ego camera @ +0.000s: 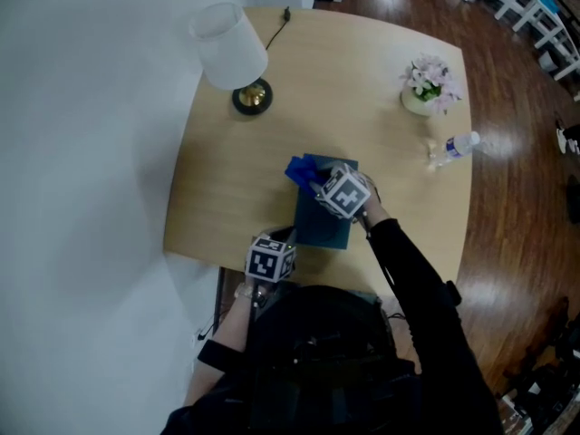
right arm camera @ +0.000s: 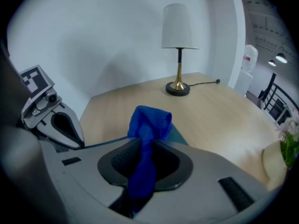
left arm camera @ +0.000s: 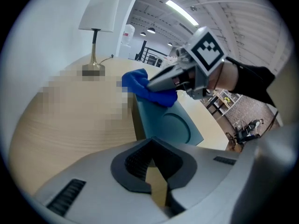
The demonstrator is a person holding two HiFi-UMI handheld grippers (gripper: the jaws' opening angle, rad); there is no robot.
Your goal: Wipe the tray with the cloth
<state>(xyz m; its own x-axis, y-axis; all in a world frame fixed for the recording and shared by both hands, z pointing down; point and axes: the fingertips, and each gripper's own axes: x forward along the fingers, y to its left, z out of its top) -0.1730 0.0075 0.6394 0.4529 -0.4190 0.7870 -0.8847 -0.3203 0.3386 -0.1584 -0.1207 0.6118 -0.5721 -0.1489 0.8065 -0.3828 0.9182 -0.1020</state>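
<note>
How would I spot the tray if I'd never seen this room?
Find the pale wooden table beside the white wall. Near its front edge lies the tray, with a blue cloth at its far end. It alone is flat, rectangular and dark teal.

The pale wooden table (ego camera: 227, 184) carries four things. A lamp (ego camera: 234, 54) with a white shade and a brass-coloured base stands at the far left, and its dark cable (ego camera: 276, 27) runs off toward the far edge. At the far right stands a flower pot (ego camera: 428, 87) with a clear bottle (ego camera: 456, 146) on its side just beside it. A teal tray (ego camera: 317, 229) lies flat by the near edge.
</note>
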